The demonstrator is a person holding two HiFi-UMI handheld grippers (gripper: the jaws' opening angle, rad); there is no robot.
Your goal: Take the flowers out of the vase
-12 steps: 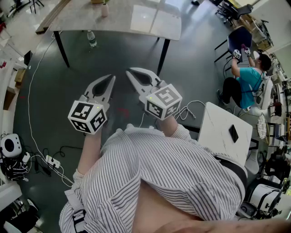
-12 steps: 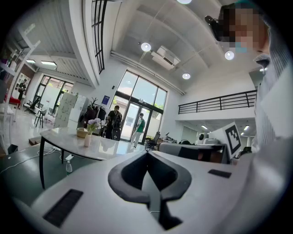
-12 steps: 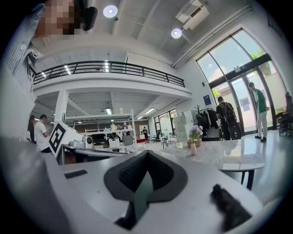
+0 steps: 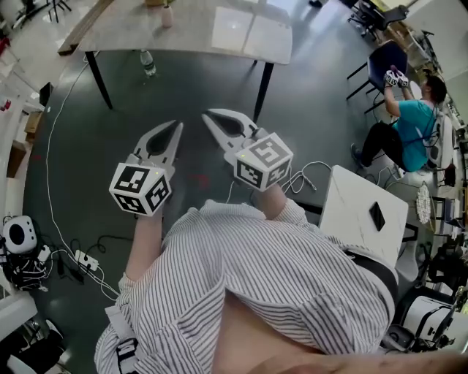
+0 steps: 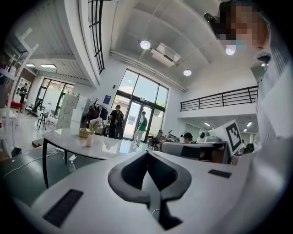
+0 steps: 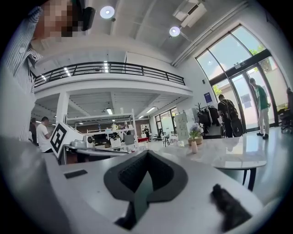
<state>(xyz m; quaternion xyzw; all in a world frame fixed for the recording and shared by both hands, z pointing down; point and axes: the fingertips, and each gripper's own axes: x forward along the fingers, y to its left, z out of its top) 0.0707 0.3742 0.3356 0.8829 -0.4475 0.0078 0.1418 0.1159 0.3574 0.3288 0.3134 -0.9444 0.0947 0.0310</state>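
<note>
Both grippers, the white left gripper (image 4: pixel 176 126) and white right gripper (image 4: pixel 207 114), are pressed together and empty, well apart from the small pink vase (image 5: pixel 89 139) of lilac flowers (image 5: pixel 96 122) toward the far edge of the grey stone table (image 4: pixel 190 33); arriving with jaws unopened could topple it.

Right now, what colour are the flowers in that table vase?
The small flowers are pale lilac, in a slim pale vase; clearest in the left gripper view.

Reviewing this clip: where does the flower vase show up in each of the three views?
Head view: the vase is small, at the top edge, left of centre.
Left gripper view: the vase is left of centre, above the jaws.
Right gripper view: the vase is right of centre, above the jaws.
Shared landmark: the pale-topped table with dark legs, on which it stands in every view.
</note>
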